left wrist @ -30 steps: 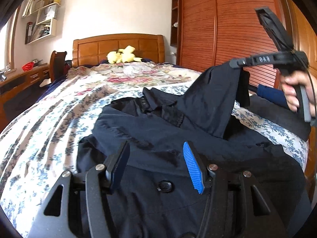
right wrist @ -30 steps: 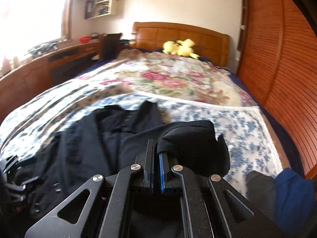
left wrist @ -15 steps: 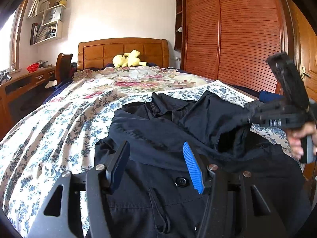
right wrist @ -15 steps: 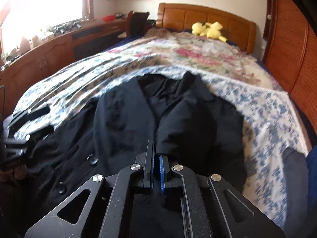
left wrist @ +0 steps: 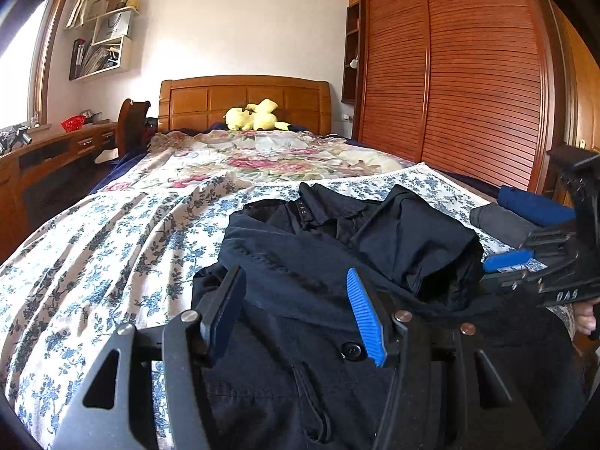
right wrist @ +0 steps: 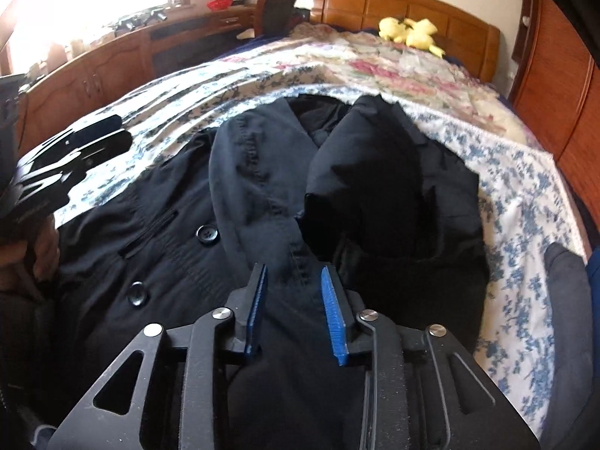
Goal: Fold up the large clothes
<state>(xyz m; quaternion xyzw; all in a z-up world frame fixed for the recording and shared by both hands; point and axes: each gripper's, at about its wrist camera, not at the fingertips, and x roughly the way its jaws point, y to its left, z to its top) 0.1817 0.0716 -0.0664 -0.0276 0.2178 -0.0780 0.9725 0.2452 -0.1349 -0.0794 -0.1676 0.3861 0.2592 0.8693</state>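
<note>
A large black buttoned coat (left wrist: pixel 300 281) lies front-up on the floral bed; it also shows in the right wrist view (right wrist: pixel 262 195). Its right sleeve (left wrist: pixel 416 240) lies folded across the chest, also seen in the right wrist view (right wrist: pixel 375 172). My left gripper (left wrist: pixel 292 307) is open and empty, just above the coat's left front. My right gripper (right wrist: pixel 294 292) is open and empty over the coat's middle; it also shows at the right edge of the left wrist view (left wrist: pixel 506 262). The left gripper shows at the left of the right wrist view (right wrist: pixel 90 138).
The bed (left wrist: pixel 112 232) has a flowered sheet and a wooden headboard (left wrist: pixel 243 101) with a yellow plush toy (left wrist: pixel 255 114). Folded grey and blue clothes (left wrist: pixel 525 213) lie at the bed's right edge. A wooden wardrobe (left wrist: pixel 468 75) stands to the right, a desk (left wrist: pixel 45 157) to the left.
My right gripper carried the sleeve down across the coat's chest, then opened and let it go. The sleeve now lies on the coat. My left gripper stayed open.
</note>
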